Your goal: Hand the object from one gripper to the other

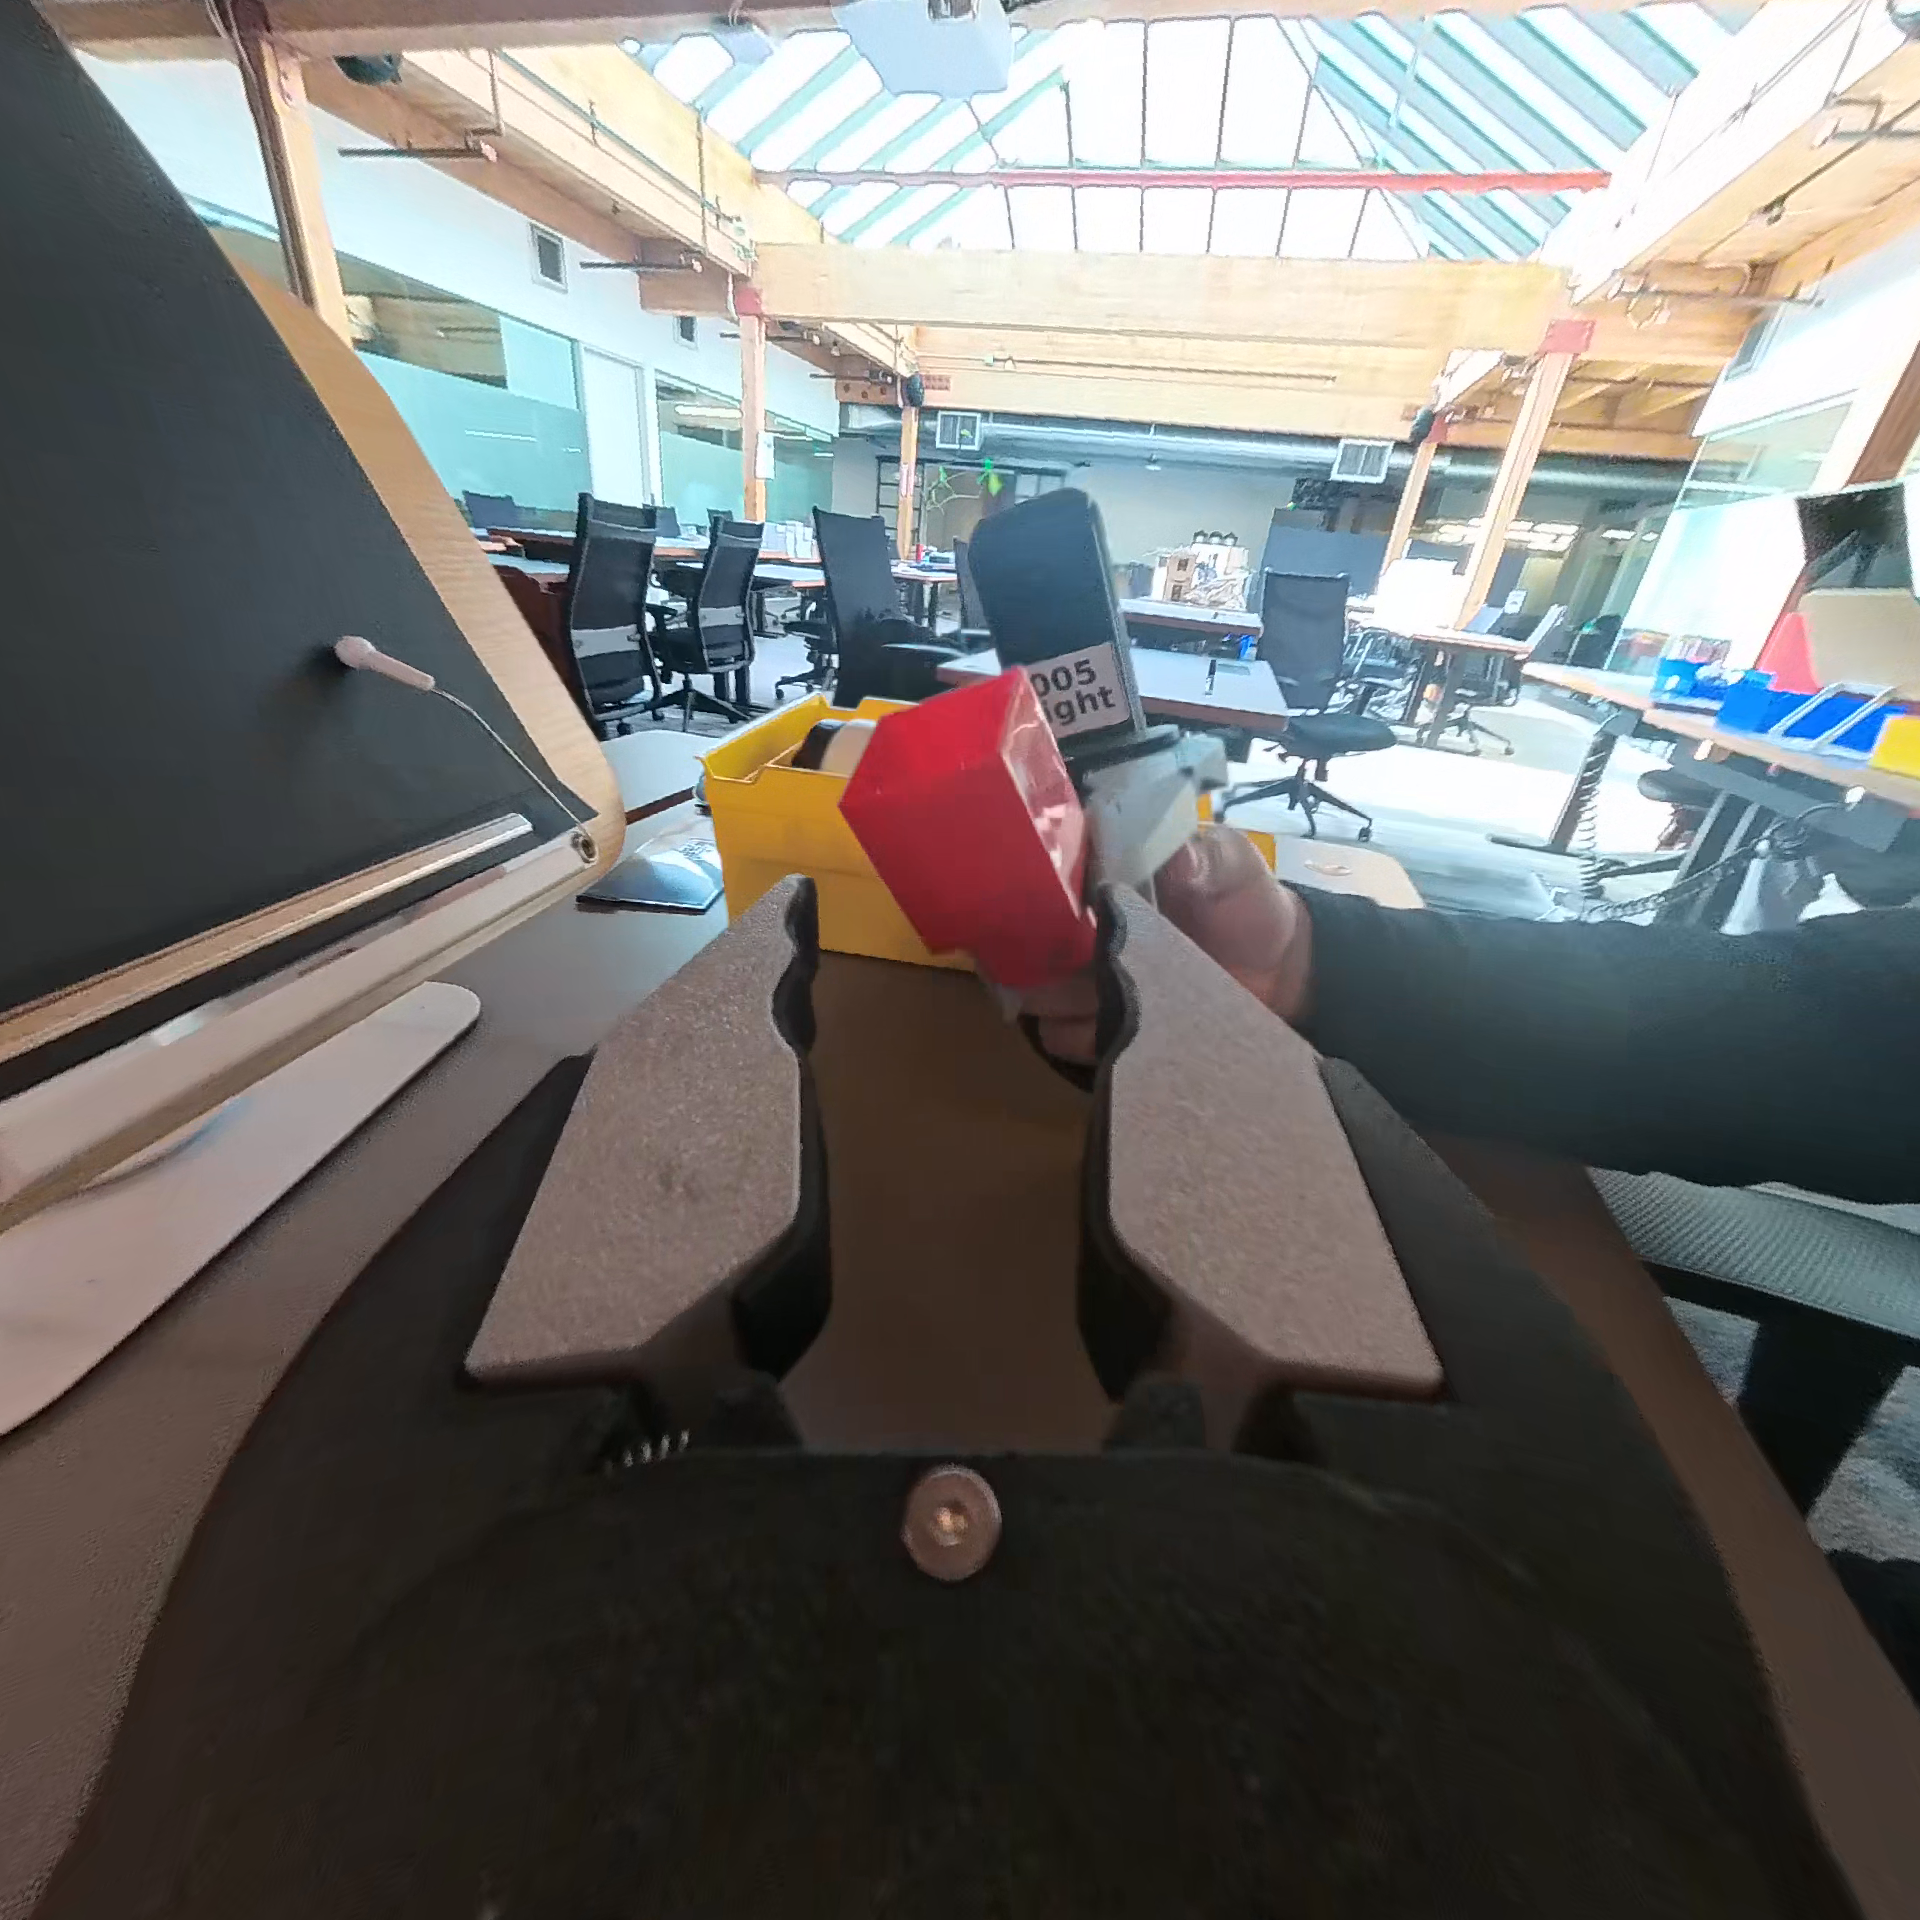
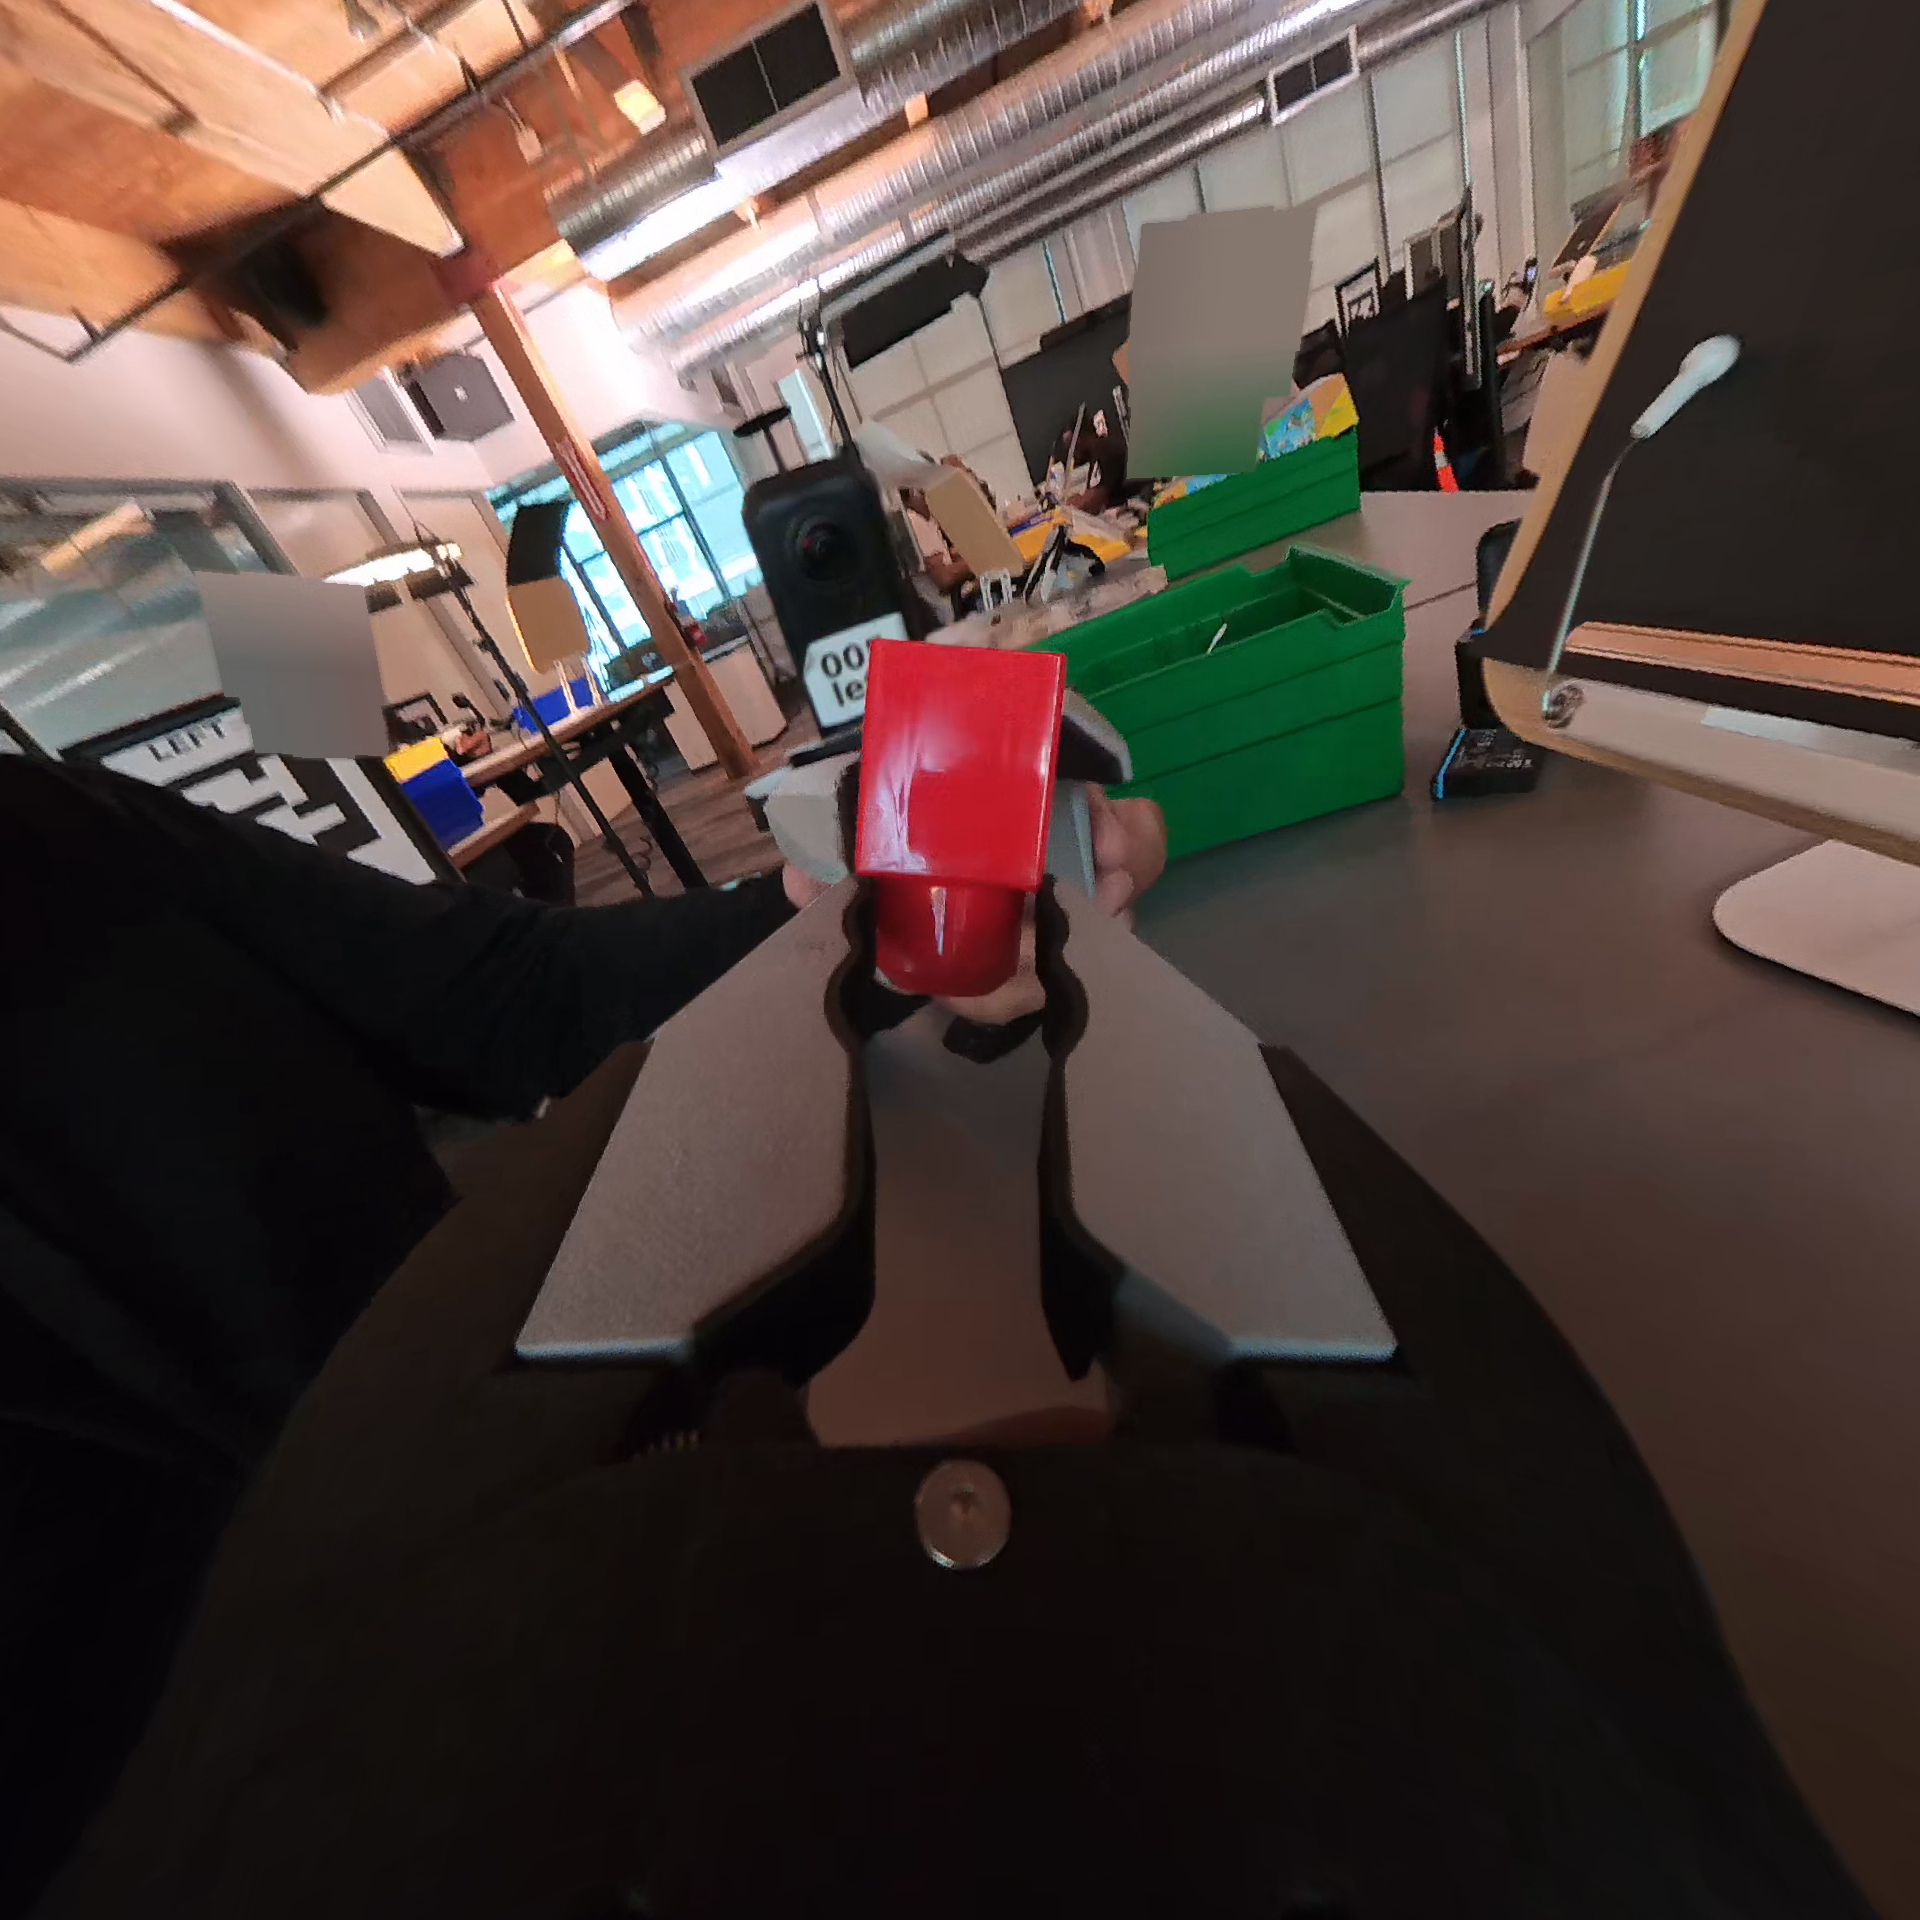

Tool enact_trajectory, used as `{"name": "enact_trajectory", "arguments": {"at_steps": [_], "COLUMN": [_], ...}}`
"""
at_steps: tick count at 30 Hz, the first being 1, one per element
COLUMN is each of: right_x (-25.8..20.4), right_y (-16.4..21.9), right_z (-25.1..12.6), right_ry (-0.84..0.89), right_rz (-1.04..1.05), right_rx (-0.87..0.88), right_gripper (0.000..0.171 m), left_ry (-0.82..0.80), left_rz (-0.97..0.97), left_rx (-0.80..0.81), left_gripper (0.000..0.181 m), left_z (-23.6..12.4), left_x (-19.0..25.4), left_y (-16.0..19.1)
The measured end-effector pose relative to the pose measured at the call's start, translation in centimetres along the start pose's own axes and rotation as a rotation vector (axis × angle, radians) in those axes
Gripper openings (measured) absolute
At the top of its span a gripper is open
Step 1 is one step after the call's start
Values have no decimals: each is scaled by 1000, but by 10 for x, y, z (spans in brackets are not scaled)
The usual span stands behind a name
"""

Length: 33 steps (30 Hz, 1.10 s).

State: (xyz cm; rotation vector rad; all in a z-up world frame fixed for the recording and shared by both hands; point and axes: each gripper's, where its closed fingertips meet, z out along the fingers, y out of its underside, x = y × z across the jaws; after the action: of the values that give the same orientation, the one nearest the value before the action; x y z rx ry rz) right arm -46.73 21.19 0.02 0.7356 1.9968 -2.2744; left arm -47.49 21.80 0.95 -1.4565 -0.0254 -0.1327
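Note:
A red plastic object [image 1: 961, 831] has a square block at one end and a round stub at the other. My right gripper [image 2: 945, 920] is shut on the round stub [image 2: 940, 935] and holds the object in the air above the desk. My left gripper [image 1: 956, 914] is open, and its fingers [image 2: 805, 821] flank the square block [image 2: 956, 769]. In the left wrist view the block lies against my right fingertip, with a gap to the left one. The right gripper's grey fingers [image 1: 1148, 810] show behind the object.
A yellow bin [image 1: 779, 842] stands on the desk behind the object. A monitor [image 1: 208, 623] on a silver stand [image 2: 1818, 914] sits at the desk's side. Green bins [image 2: 1247, 686] stand farther back. Black-sleeved arms [image 1: 1558, 1018] reach in from the sides. My two grippers' fingertips are within a few centimetres of each other.

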Motion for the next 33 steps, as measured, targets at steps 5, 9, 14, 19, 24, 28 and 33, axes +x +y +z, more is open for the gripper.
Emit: {"name": "enact_trajectory", "arguments": {"at_steps": [5, 9, 14, 19, 24, 28, 33], "right_x": [-2, 15, 17, 1, -2, 10, 3], "right_y": [13, 15, 3, 9, 3, -8, -61], "right_z": [8, -2, -6, 2, -1, -6, -37], "right_ry": [16, 123, 168, 106, 136, 262, 560], "right_rz": [-64, -121, -176, -261, -344, -389, -547], "right_rx": [-85, -142, -91, -125, -115, -108, -2], "right_gripper": [27, 27, 47, 39, 32, 32, 32], "left_ry": [61, -42, -83, -5, 63, -11, -175], "left_rz": [-9, 120, 303, 291, 147, 157, 196], "left_rx": [11, -38, -181, -168, -129, -124, -206], "left_gripper": [38, 34, 34, 34, 33, 33, 19], "left_z": [-3, -5, 1, 5, 5, 5, 5], "left_x": [6, -6, -5, 11, 17, 4, -25], "left_y": [-4, -2, 22, 24, 19, 21, 40]}}
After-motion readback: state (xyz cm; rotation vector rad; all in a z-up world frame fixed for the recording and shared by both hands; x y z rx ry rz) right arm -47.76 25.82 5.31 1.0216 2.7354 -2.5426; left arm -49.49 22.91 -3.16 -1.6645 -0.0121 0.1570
